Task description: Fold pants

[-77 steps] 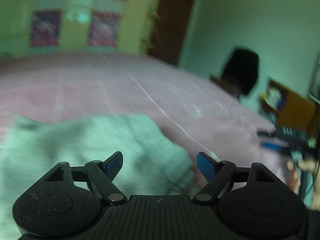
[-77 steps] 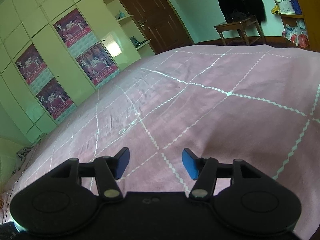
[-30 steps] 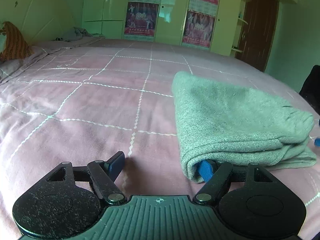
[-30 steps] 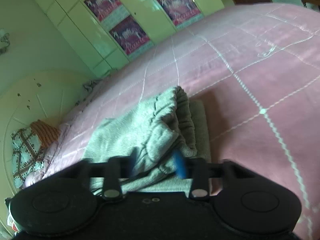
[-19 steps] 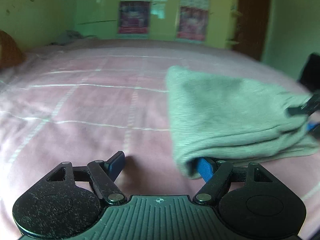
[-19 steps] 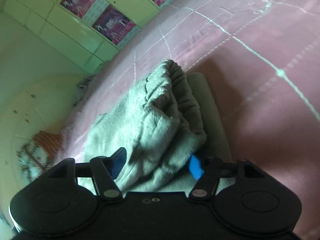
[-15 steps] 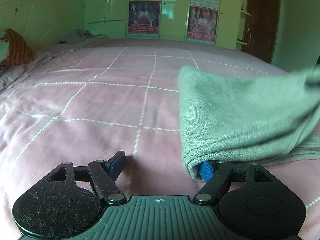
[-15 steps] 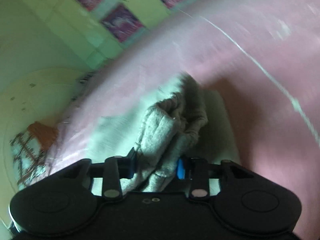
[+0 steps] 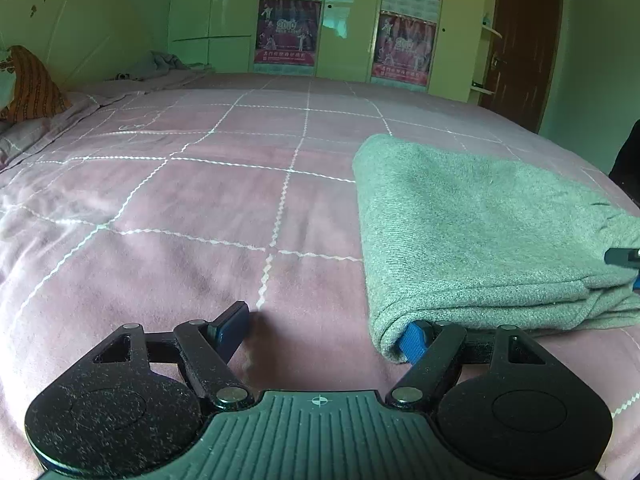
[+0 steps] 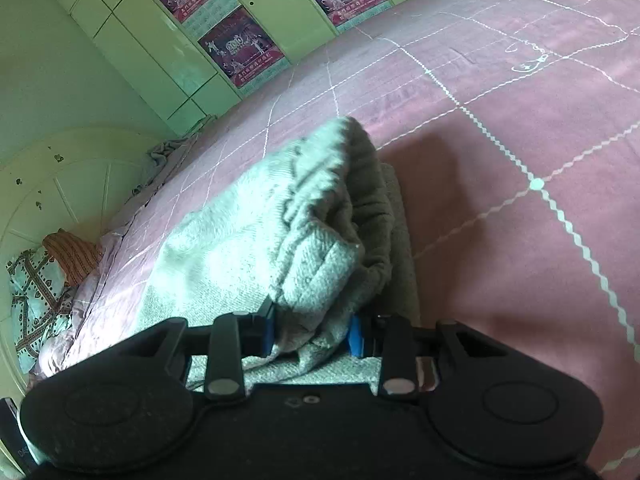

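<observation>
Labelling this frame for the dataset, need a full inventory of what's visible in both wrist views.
pants: 1, grey knit, folded into a stack on the bed, right of the left gripper
bedspread: 1, pink with a white grid of zigzag lines, covers the bed
posters: several, magenta, on the wardrobe doors
wardrobe: 1, pale yellow-green, on the far wall
door: 1, dark brown, far right
pillows: 2, one orange striped, one light patterned, at the head of the bed
crumpled cloth: 1, grey, far edge of bed
left gripper: 1, black with blue pads, open; one pad tucked under the pants' near corner
right gripper: 1, black with blue pads, has just been closing, clamped on a bunched end of the pants
</observation>
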### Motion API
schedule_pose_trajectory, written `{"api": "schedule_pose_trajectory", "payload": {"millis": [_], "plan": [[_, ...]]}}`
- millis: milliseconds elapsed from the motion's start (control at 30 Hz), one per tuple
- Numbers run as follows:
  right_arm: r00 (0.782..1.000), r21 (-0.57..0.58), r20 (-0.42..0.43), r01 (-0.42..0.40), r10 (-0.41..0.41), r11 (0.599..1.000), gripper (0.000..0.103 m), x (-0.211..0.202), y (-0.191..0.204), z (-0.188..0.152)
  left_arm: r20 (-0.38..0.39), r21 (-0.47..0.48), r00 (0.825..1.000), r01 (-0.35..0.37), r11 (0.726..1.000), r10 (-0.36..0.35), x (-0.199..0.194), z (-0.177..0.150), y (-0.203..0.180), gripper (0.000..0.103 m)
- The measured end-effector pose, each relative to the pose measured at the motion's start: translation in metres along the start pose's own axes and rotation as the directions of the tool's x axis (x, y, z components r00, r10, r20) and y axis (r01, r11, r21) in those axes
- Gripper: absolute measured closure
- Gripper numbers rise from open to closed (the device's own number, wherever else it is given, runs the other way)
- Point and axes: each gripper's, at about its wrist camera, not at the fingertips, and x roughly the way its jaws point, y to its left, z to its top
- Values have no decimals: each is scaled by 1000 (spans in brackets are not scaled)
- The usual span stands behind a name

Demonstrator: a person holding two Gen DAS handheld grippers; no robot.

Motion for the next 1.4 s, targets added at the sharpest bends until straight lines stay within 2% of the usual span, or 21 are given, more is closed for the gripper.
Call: {"api": "schedule_pose_trajectory", "payload": {"millis": [100, 233, 267, 333, 400, 467, 667, 733, 867, 900, 933, 967, 1000, 1133, 1267, 1400], "plan": [[1000, 22, 7, -19, 19, 1000, 70, -2, 3, 10, 1, 4, 1000, -3, 1000, 3, -1, 0, -2, 26], [992, -50, 100, -72, 77, 996, 70, -22, 22, 8, 2, 15, 1000, -6, 1000, 6, 0, 0, -2, 26], [995, -57, 83, -46, 50, 997, 70, -17, 18, 4, 2, 19, 1000, -4, 1000, 4, 0, 0, -4, 25], [1000, -14, -8, 13, -13, 1000, 70, 4, 2, -1, 4, 25, 1000, -7, 1000, 7, 0, -1, -5, 25], [1000, -1, 8, -5, 5, 1000, 69, 4, -1, -3, 3, 17, 1000, -4, 1000, 4, 1, -1, -3, 25], [1000, -34, 11, 15, -15, 999, 69, 2, 7, -4, 4, 18, 1000, -4, 1000, 4, 1, -1, -4, 25], [1000, -37, 0, 31, -31, 999, 69, 1, 13, 5, 7, 12, 1000, -2, 1000, 2, 0, -2, -3, 25], [999, -51, 54, 0, 2, 999, 68, -10, 18, 8, 8, 5, 1000, -1, 1000, 1, 0, -1, -2, 25], [990, -175, 134, -25, 49, 984, 68, -25, 38, 6, 10, 8, 1000, 3, 1000, -3, 1, -1, -1, 25], [993, -173, 113, -3, 23, 985, 68, -17, 34, 5, 11, 12, 1000, 8, 1000, -8, 1, -2, -2, 25], [998, -127, 46, 41, -36, 991, 69, -2, 24, 4, 12, 17, 1000, 6, 1000, -7, 1, -2, -3, 25], [998, -53, -25, 50, -52, 997, 70, 12, 8, 2, 12, 19, 1000, 3, 1000, -3, 0, -3, -4, 25], [1000, 4, -14, 25, -24, 1000, 70, 13, -2, 1, 11, 15, 1000, 4, 1000, -4, 0, -3, -3, 25], [999, -65, 9, 46, -46, 997, 68, 8, 12, -3, 12, 16, 1000, 0, 1000, 0, 1, -3, -3, 25], [1000, -12, 17, 2, -2, 1000, 69, 7, 0, -4, 12, 16, 1000, -1, 1000, 0, 0, -3, -3, 25], [1000, -18, 19, -1, 1, 1000, 69, 4, -4, -5, 12, 17, 1000, -1, 1000, 1, 0, -3, -3, 25]]}}
